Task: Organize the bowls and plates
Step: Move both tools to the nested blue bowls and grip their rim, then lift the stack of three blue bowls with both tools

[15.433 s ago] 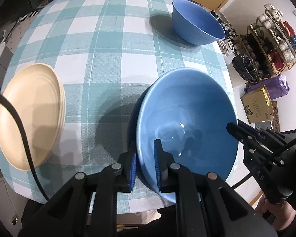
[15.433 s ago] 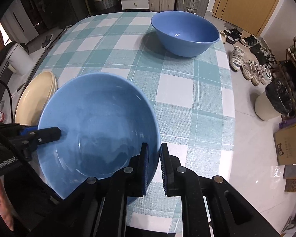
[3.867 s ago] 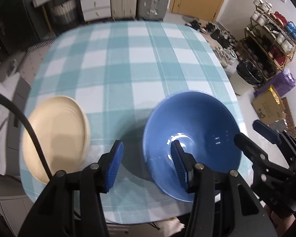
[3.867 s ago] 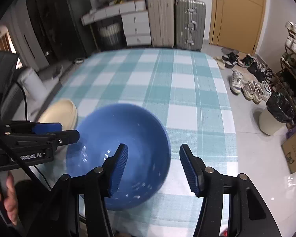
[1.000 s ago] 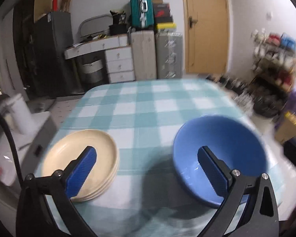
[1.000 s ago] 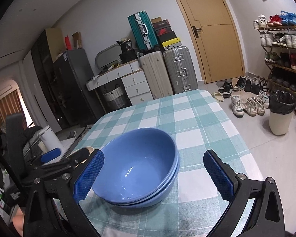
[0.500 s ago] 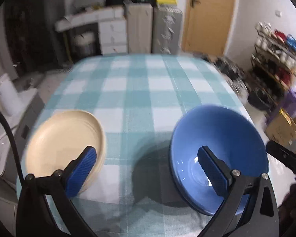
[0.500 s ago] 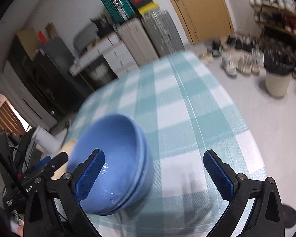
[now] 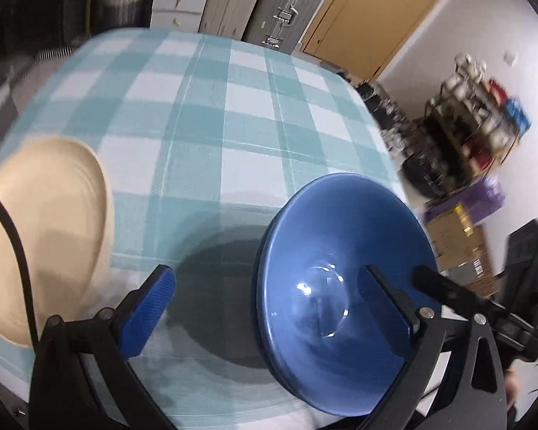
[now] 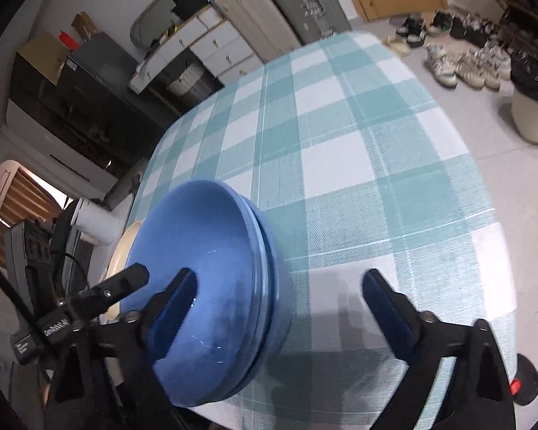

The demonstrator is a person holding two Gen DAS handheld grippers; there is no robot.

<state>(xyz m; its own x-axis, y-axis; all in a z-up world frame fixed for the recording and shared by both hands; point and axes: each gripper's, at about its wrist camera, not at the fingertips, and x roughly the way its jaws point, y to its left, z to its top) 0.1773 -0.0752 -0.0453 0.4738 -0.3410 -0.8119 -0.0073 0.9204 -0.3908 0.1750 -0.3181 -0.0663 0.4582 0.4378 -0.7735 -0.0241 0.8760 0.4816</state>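
Two stacked blue bowls (image 9: 340, 236) stand near the front right of the teal checked table (image 9: 204, 107). To their left sits a stack of cream plates (image 9: 43, 222). My left gripper (image 9: 267, 308) is open; its right pad hangs inside the top bowl and its left pad outside the rim. In the right wrist view, my right gripper (image 10: 281, 310) straddles the right rim of the bowls (image 10: 204, 243). Its jaws are closing, but neither pad presses on the rim. The left gripper's fingertip (image 10: 132, 276) shows at the bowls' far side, and the cream plates (image 10: 125, 247) peek out behind.
The table's right edge (image 10: 484, 186) drops to a tiled floor with shoes (image 10: 448, 64) and a bin (image 10: 534, 114). Suitcases (image 9: 279, 10) and drawers stand beyond the far edge. A shoe rack (image 9: 477, 114) and cardboard boxes (image 9: 455, 229) are at the right.
Both grippers have tipped downward and come closer to the blue bowls. The right gripper's jaws have narrowed and now straddle the bowl rim.
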